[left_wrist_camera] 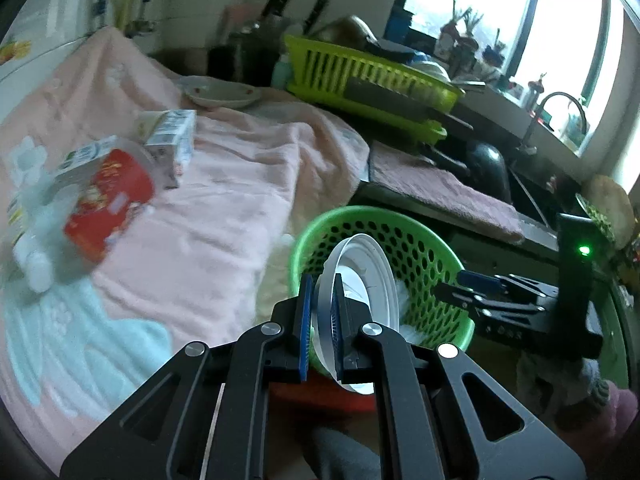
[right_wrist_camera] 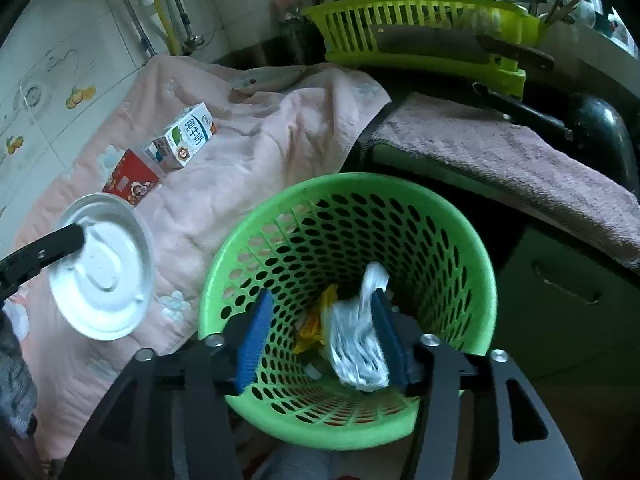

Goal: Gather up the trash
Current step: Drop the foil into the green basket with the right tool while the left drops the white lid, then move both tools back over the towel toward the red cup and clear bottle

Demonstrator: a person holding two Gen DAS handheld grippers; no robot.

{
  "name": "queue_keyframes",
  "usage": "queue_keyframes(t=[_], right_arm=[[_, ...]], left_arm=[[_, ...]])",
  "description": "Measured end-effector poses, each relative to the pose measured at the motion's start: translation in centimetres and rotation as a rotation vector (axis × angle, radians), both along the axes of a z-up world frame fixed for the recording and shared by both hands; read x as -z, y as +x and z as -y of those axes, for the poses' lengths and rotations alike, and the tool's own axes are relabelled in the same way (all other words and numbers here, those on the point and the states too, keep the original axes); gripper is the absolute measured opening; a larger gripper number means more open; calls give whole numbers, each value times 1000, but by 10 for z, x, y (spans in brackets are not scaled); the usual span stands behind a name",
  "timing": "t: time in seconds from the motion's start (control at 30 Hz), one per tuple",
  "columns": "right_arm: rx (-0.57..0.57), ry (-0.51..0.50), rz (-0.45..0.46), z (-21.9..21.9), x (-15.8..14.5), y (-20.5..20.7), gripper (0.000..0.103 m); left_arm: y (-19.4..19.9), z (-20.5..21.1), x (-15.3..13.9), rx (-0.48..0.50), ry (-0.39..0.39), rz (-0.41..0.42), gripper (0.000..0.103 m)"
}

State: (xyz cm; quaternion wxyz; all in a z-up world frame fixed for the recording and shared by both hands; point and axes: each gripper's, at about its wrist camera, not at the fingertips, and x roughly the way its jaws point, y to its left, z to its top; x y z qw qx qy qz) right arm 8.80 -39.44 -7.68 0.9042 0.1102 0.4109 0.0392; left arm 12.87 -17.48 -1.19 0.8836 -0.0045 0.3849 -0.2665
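Dim, bluish daylight from a blown-out window [left_wrist_camera: 472,0]; motion blur left; fisheye-warped, dark edges.

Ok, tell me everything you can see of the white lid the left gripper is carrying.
The white lid is a round, shallow disc of thin, glossy plastic with a raised rim and concentric moulded rings. The left gripper has its jaws shut on the rim, holding it edge-on and tilted. It hangs in the air over the pink blanket, beside the green basket rather than over its opening, and touches nothing but the blue pads. It looks clean and uncracked.
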Motion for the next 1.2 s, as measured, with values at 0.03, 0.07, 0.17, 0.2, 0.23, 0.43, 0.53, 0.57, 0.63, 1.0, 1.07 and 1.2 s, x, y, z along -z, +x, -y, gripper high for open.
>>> queue_keyframes(t=[0.03,0.07,0.17,0.2,0.23,0.43,0.53,0.57,0.63,1.0,1.07,1.2], right_arm=[[3,0,2,2,0,-2,55],[4,2,2,3,-1,-3,56],[3,6,3,8,-2,-8,61],[2,5,5,8,-3,-9,64],[2,1,9,9,-3,-11,65],[10,1,16,14,-3,-19,70],[14,6,13,18,-1,-20,70],[17,8,13,19,-1,-21,70],[21,11,11,21,0,-21,70],[10,14,8,14,0,-21,71],[6,12,11,11,-2,-20,71],[-11,9,21,3,-7,-17,74]], left_arm=[[3,5,2,5,3,-4,8],[7,11,6,10,6,-13,8],[14,25,13,25,12,-25,8],[16,30,16,30,17,-29,8],[18,34,18,36,19,-33,8],[32,57,37,61,25,-74,9],[36,63,46,66,13,-99,9],[36,65,48,66,10,-101,10],[36,67,52,75,6,-107,11],[26,56,47,81,-19,-84,38],[25,49,43,73,-12,-77,38],[20,28,33,33,3,-55,38]])
